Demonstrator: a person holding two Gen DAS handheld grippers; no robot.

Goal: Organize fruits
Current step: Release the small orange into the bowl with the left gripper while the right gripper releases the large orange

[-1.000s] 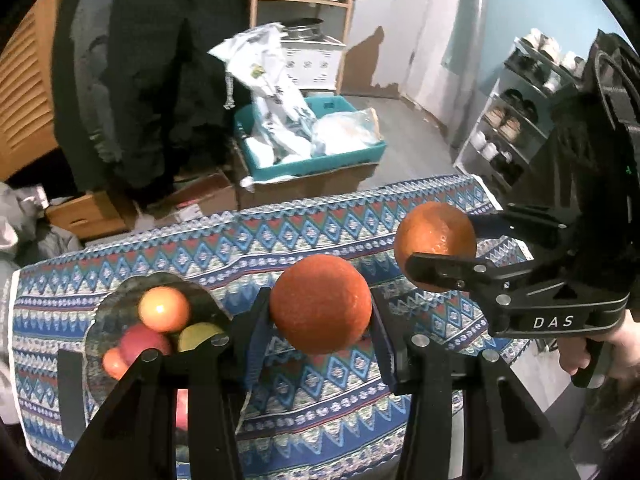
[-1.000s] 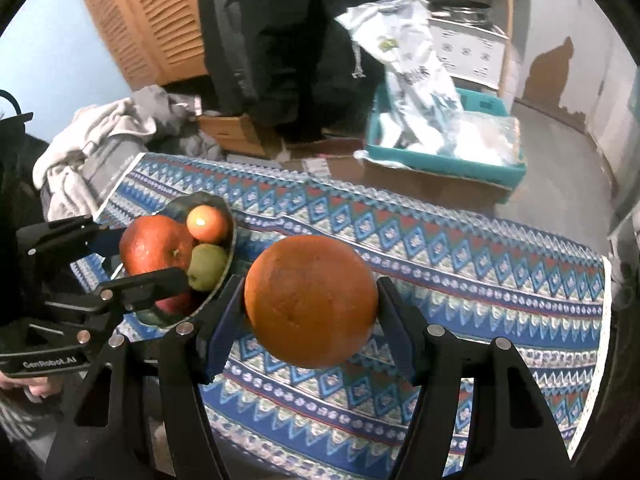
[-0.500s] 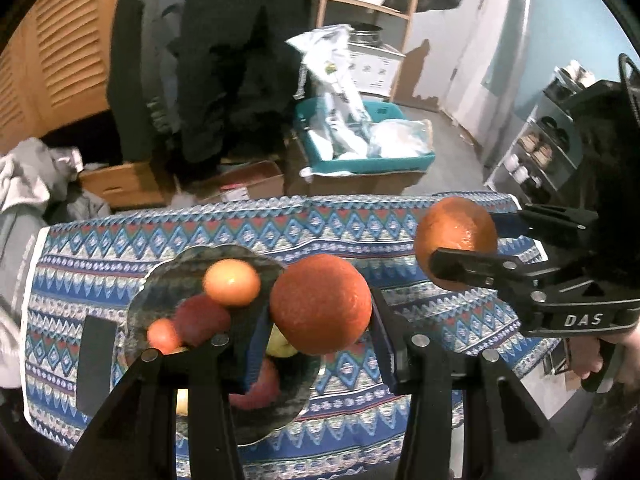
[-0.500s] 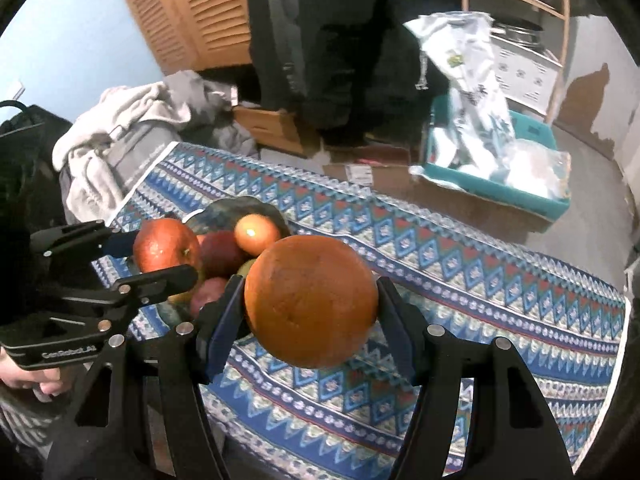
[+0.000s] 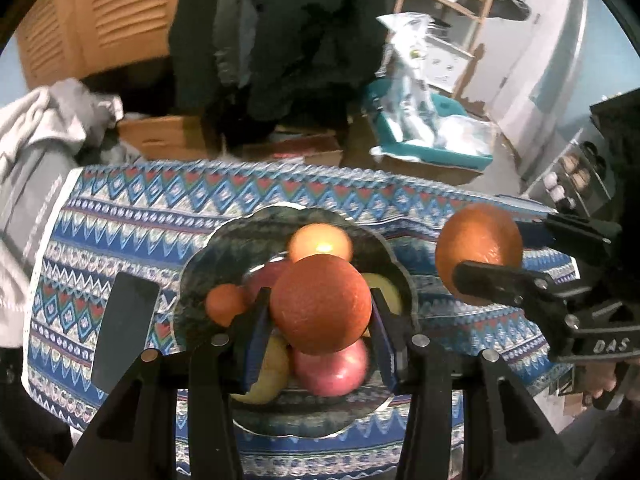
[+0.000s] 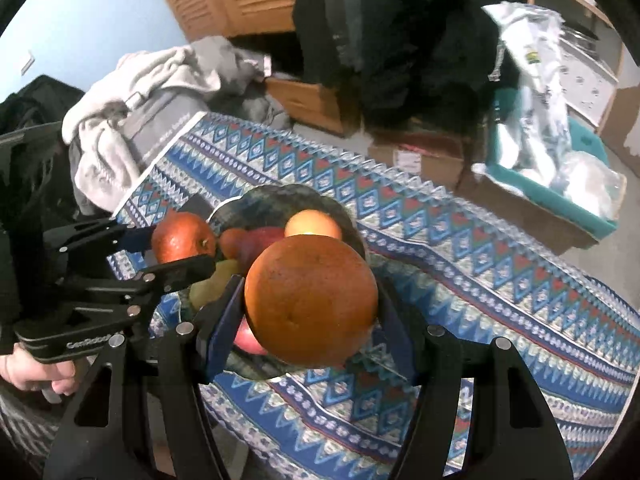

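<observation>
My left gripper [image 5: 320, 316] is shut on a reddish orange [image 5: 320, 304] and holds it over the dark scalloped fruit plate [image 5: 224, 248]. The plate holds several fruits: an orange [image 5: 320, 242], a small tangerine [image 5: 225, 304], a red apple [image 5: 332, 368] and a yellow fruit [image 5: 268, 372]. My right gripper [image 6: 310, 312] is shut on a larger orange [image 6: 311, 300] and holds it above the plate's right edge [image 6: 344, 216]. In the left wrist view the right gripper [image 5: 492, 260] and its orange [image 5: 478, 248] hang to the right of the plate.
The table carries a blue patterned cloth [image 5: 140, 208]. A dark flat phone-like slab [image 5: 124, 328] lies left of the plate. Grey clothes [image 6: 152, 92] pile off the table's left end. Cardboard boxes and a teal bin [image 5: 432, 148] stand on the floor behind.
Both grippers have moved left with their oranges. The left one now hangs over the plate, and the right one has reached the plate's right edge.
</observation>
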